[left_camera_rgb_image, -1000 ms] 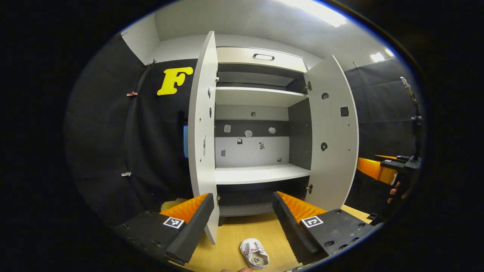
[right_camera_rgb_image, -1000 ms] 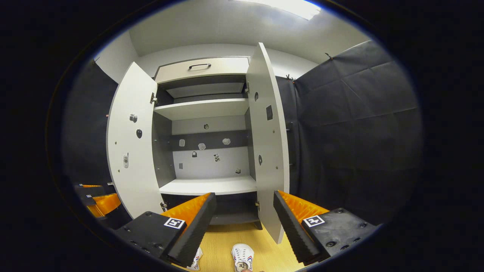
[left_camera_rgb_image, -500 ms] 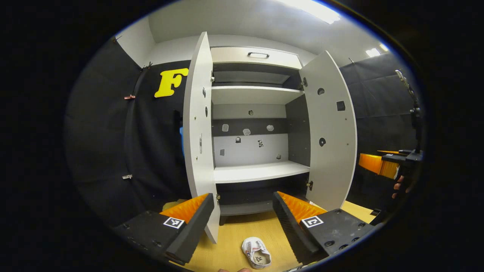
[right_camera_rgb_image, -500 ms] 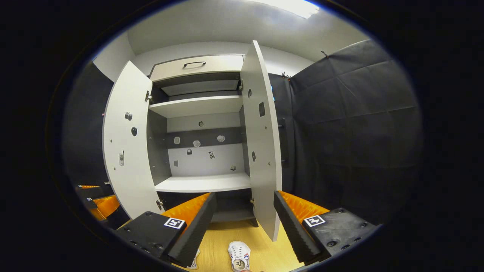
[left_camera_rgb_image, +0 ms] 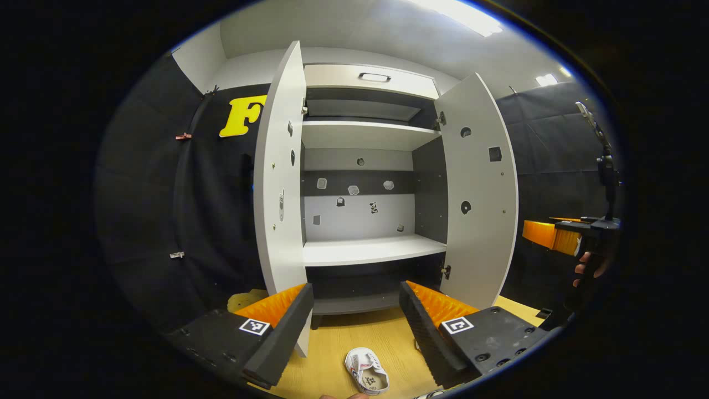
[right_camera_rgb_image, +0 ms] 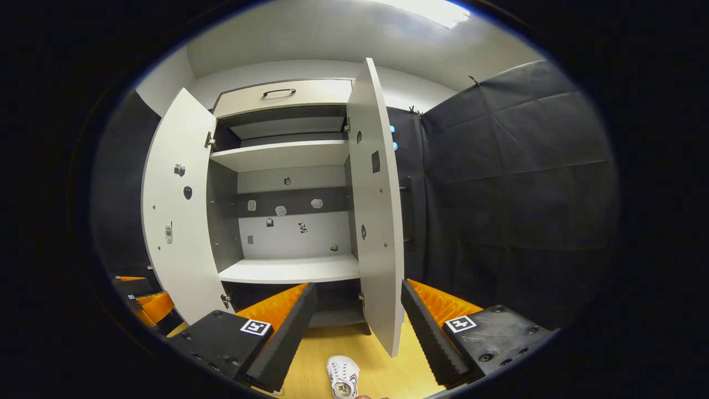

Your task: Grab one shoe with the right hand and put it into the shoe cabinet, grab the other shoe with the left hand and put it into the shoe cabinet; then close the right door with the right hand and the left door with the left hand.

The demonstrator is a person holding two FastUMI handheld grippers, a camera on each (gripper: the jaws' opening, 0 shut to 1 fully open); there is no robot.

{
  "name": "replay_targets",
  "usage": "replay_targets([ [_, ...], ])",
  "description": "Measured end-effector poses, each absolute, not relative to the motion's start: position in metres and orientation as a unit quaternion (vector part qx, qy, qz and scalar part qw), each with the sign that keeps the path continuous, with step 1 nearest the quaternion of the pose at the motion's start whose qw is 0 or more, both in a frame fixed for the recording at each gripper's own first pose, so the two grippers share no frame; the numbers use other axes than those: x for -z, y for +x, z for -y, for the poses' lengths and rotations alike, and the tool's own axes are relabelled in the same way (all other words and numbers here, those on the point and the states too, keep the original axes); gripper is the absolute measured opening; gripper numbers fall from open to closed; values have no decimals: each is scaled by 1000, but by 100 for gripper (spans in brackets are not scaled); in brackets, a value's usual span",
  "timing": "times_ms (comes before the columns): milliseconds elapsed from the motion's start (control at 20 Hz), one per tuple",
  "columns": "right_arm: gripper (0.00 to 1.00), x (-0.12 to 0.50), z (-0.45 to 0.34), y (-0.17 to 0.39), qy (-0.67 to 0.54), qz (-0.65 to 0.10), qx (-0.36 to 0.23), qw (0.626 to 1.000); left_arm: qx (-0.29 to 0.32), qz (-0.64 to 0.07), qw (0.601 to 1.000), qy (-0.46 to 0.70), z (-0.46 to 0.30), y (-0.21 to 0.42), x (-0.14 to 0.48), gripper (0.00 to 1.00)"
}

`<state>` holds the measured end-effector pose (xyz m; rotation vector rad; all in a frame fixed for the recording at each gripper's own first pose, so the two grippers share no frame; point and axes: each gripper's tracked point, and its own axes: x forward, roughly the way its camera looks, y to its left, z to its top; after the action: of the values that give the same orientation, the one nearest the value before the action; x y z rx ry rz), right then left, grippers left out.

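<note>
Two shoes to stow, none picked up yet. We hold both grippers up facing the shoe cabinet (left_camera_rgb_image: 365,183), prob. to line up before reaching down. Left gripper (left_camera_rgb_image: 354,327): fingers apart, nothing between them. Right gripper (right_camera_rgb_image: 357,327): same, spread wide w/ nothing held. One white shoe (left_camera_rgb_image: 366,378) lies on the wood floor (left_camera_rgb_image: 354,338) just below our left gripper, in front of the cabinet; in the right gripper view a shoe (right_camera_rgb_image: 342,384) sits below that gripper too. Left door (left_camera_rgb_image: 279,183) and right door (left_camera_rgb_image: 481,183) both swung wide, so the lower shelf (left_camera_rgb_image: 365,250) is reachable. Next, we think: right gripper drops to its shoe.
</note>
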<state>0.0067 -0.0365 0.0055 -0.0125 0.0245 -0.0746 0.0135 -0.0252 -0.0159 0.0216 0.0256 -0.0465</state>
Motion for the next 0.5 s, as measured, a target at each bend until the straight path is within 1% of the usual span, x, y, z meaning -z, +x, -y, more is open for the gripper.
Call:
replay_targets([
  [200, 98, -12, 44, 20, -7, -11, 41, 999, 35, -26, 999, 1, 33, 30, 19, 96],
  [350, 98, 2, 41, 25, 0, -39, 36, 999, 28, -43, 999, -13, 28, 42, 25, 96],
  [400, 100, 10, 37, 26, 2, -51, 30, 998, 24, -49, 998, -15, 25, 45, 27, 96],
  [450, 98, 21, 32, 27, 1, -66, 23, 998, 19, -53, 998, -17, 22, 48, 28, 96],
  [500, 98, 33, 26, 28, -3, -81, 16, 997, 13, -56, 998, -17, 17, 49, 31, 97],
])
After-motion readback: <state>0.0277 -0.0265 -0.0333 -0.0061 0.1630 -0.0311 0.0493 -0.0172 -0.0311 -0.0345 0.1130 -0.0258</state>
